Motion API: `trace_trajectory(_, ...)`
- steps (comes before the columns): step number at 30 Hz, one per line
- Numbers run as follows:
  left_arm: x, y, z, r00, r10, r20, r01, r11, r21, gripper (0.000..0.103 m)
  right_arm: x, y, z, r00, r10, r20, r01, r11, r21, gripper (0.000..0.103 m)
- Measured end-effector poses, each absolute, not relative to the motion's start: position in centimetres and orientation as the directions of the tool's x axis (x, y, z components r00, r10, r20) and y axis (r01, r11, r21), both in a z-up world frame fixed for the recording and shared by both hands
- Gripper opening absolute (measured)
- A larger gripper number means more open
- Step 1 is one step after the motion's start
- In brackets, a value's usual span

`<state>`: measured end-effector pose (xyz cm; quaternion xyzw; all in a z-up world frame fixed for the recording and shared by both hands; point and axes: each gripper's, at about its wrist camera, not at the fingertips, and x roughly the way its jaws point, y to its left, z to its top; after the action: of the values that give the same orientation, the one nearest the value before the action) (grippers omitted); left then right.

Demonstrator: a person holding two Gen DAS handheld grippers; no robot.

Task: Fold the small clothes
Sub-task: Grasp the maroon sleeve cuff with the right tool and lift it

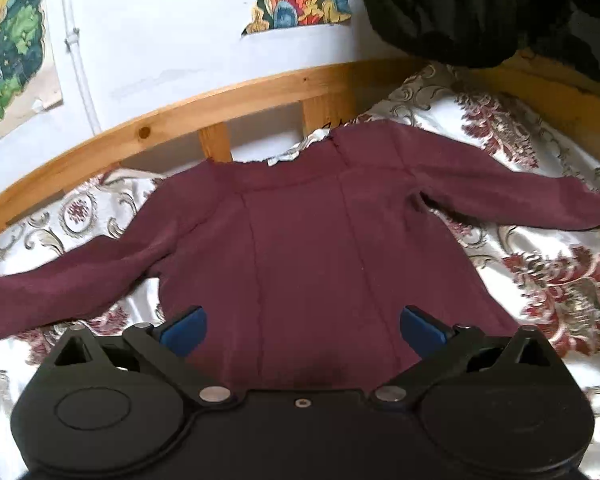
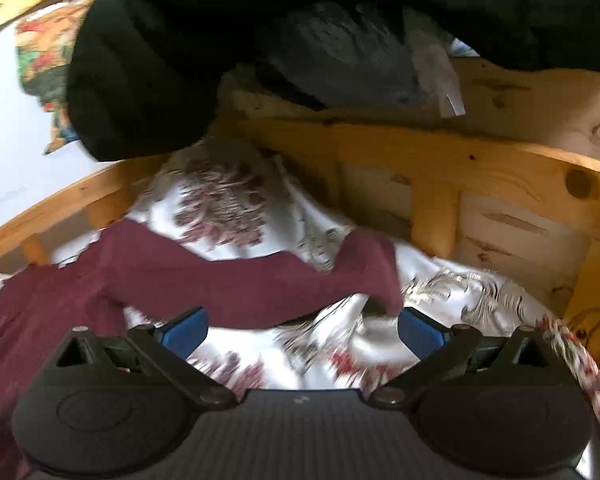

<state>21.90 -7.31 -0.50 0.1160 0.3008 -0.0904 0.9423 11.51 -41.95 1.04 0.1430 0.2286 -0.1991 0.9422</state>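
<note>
- Maroon top (image 1: 300, 248): a small long-sleeved garment lying flat on a bed, over a white bedspread (image 1: 540, 280) with a dark red floral print. The neckline points toward the wooden bed rail (image 1: 180, 116) and the wall.
- Both sleeves are spread outward. In the right wrist view, the right sleeve (image 2: 260, 280) trails across the bedspread, its cuff bunched and a little raised.
- Progress, as I judge it: no fold shows yet. The body lies open and both sleeves are out, so all the folding appears to be left.
- Left tool (image 1: 303, 330): jaws wide, holding nothing, hovering above the lower part of the top.
- Right tool (image 2: 302, 330): jaws wide, empty, close to the right sleeve; one blue pad sits just beside the cuff, and blur hides whether they touch.
- Dark bulky clothing (image 2: 148, 80) hangs over the far bed frame.
- Cartoon posters (image 1: 12, 48) are on the wall. No readable brand, label or writing appears anywhere.
</note>
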Motion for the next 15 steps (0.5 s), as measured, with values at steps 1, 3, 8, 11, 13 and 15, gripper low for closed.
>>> trace_trajectory(1, 22.2, -7.2, -1.2, 0.798, -0.1, -0.594, 0.238, 0.958, 0.159, 0.102, 12.4, -42.4, 0.6, 0.808, -0.322, -0.493, 0.45, 0.878, 0.165, 0.103)
trace_trajectory(3, 22.7, -6.8, -2.5, 0.778, -0.113, -0.618, 0.246, 0.96, 0.135, 0.102, 14.5, -43.6, -0.3, 0.785, -0.356, -0.507, 0.48, 0.867, 0.135, 0.103)
trace_trajectory(8, 23.1, -5.8, -4.0, 0.699, -0.181, -0.692, 0.275, 0.961, 0.026, 0.102, 17.0, -46.8, -2.1, 0.772, -0.383, -0.507, 0.547, 0.808, 0.221, 0.103)
trace_trajectory(11, 23.3, -5.5, -4.2, 0.674, -0.217, -0.706, 0.283, 0.959, -0.025, 0.102, 17.6, -48.3, -2.8, 0.78, -0.371, -0.503, 0.557, 0.778, 0.291, 0.103)
trace_trajectory(13, 23.5, -5.6, -4.3, 0.664, -0.222, -0.714, 0.279, 0.959, -0.039, 0.102, 18.2, -48.9, -3.3, 0.782, -0.369, -0.502, 0.559, 0.771, 0.304, 0.1)
trace_trajectory(15, 23.7, -5.5, -4.4, 0.663, -0.212, -0.718, 0.266, 0.963, -0.039, 0.102, 18.8, -49.1, -3.7, 0.78, -0.368, -0.506, 0.561, 0.77, 0.305, 0.092)
